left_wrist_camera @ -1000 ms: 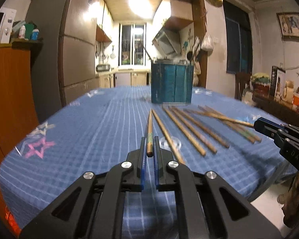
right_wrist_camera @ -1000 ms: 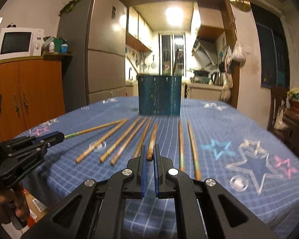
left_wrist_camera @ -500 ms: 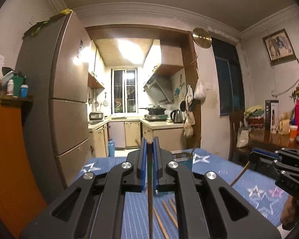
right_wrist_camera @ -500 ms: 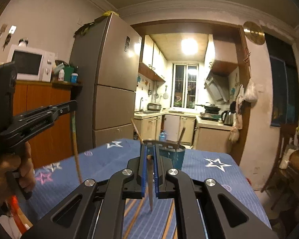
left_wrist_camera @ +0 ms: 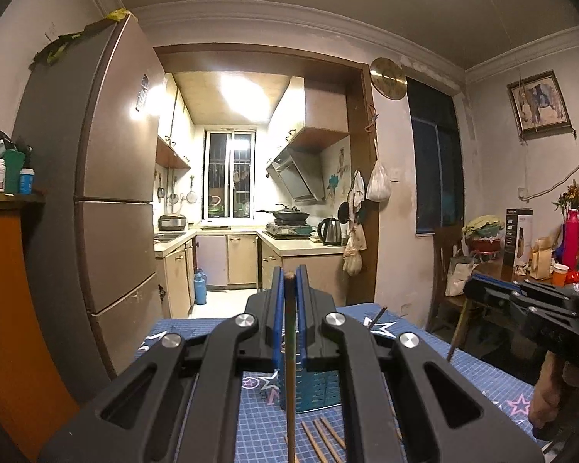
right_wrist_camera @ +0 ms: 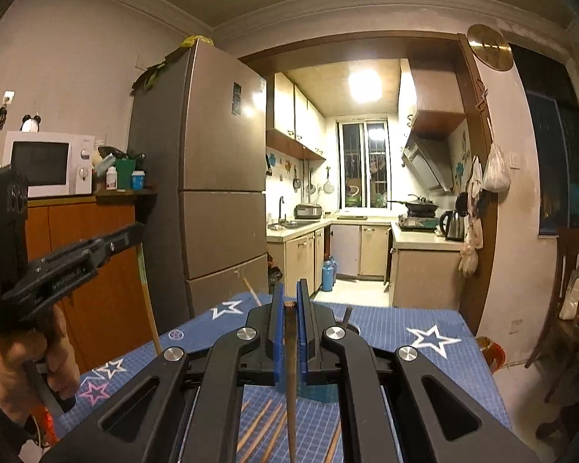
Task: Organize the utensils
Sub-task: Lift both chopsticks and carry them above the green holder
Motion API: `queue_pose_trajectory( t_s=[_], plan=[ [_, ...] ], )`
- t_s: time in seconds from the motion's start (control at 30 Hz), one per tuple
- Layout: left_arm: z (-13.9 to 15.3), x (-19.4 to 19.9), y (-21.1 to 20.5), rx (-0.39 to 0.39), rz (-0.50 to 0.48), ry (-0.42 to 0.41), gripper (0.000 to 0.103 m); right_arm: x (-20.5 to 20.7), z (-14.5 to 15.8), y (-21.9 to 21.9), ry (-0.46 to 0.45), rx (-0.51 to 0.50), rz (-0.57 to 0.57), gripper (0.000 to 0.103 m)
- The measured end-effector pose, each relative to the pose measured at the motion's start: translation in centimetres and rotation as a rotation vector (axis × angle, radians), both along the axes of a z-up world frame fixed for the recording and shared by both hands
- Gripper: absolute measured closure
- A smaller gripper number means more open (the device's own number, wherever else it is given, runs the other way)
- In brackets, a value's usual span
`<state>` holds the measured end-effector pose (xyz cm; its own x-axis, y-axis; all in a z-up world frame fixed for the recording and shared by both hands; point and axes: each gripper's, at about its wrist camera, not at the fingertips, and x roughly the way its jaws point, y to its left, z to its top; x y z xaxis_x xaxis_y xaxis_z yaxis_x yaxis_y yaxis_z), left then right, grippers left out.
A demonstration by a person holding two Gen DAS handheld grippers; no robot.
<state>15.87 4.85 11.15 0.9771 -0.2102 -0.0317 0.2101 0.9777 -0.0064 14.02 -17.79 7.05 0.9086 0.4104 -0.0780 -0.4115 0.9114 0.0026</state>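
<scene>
- We see the left gripper (left_wrist_camera: 289, 276) with its jaws pressed onto a chopstick (left_wrist_camera: 290, 386); the stick's blunt top shows between the blue pads at the jaw tips and its shaft hangs down past the jaws toward the table.
- Just below and beyond the left jaws stands the teal utensil holder (left_wrist_camera: 314, 391) on the blue star-patterned tablecloth (left_wrist_camera: 478, 378); the hanging stick crosses in front of the holder's left part, and we cannot tell whether its tip is over the opening.
- Loose chopsticks (left_wrist_camera: 322, 440) lie flat on the cloth below the jaws, nearer to us than the holder.
- We see the right gripper (right_wrist_camera: 288, 303) pinching a darker chopstick (right_wrist_camera: 290, 378), top end between its blue pads, shaft pointing down.
- The teal holder (right_wrist_camera: 320, 391) sits just below the right jaws, mostly hidden by them; more chopsticks on the cloth (right_wrist_camera: 264, 428) lie to the left of the hanging stick.
- In the right wrist view, the left gripper is off to the left of the jaws, raised, with its stick (right_wrist_camera: 147, 293) hanging from its tip.
- In the left wrist view, the right gripper is off to the right, its stick (left_wrist_camera: 456, 332) slanting down.
</scene>
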Motion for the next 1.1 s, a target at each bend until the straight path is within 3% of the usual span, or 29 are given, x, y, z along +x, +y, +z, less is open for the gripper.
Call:
queue_pose_trajectory(
  t_s=[0.4,0.8,1.1],
  plan=[
    [2.8,2.7,-1.4,-0.025,-0.04,-0.027,0.098,4.0,5.4,-0.3,-0.055,0.029,-0.005,0.096],
    [7.1,8.4,-2.6,-0.056,-0.027,-0.076,0.098,10.0,11.5,0.4,-0.115,0.055,-0.013,0.096],
    [6.8,12.6,-3.3,-0.065,-0.013,-0.086,0.098,16.0,11.5,0.1,-0.085,0.06,-0.043,0.096]
  ],
)
